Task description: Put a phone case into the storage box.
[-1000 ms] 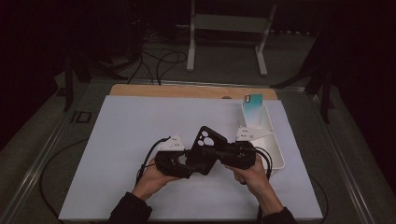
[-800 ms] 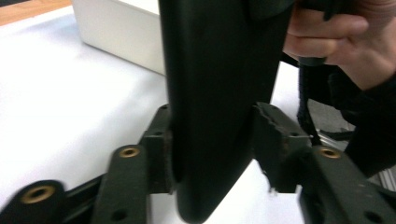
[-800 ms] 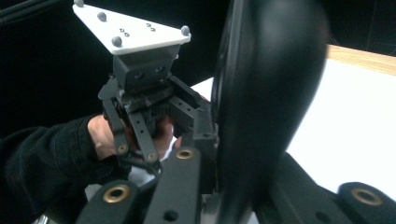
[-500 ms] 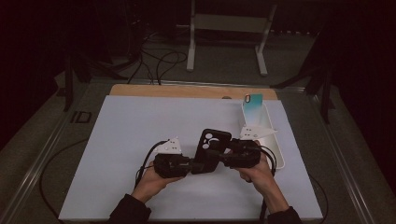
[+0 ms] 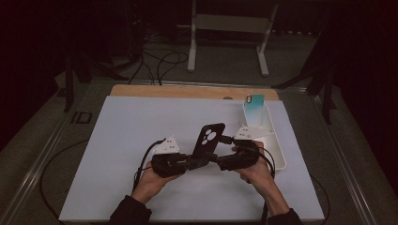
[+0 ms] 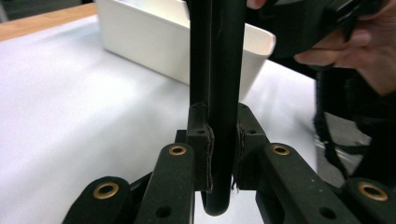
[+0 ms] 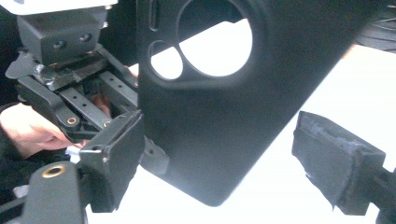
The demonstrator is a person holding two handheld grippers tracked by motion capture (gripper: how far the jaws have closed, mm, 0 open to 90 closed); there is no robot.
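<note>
I am clamping my left gripper on the bottom edge of the black plastic phone case, upright above the white desk. My right gripper has just been opening, jaws apart around the case; I should be backing it away without nudging the case.

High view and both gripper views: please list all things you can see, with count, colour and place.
phone case: 1, black, held upright above the mat between the two grippers
tray: 1, white, right side of the mat
second phone case: 1, teal, standing in the far end of the tray
mat: 1, white, covering the table
table edge: 1, wooden, beyond the mat
left gripper: 1, black, fingers pressed on the phone case
right gripper: 1, black, fingers just opened, apart from the case
hands: 2, at the near edge
</note>
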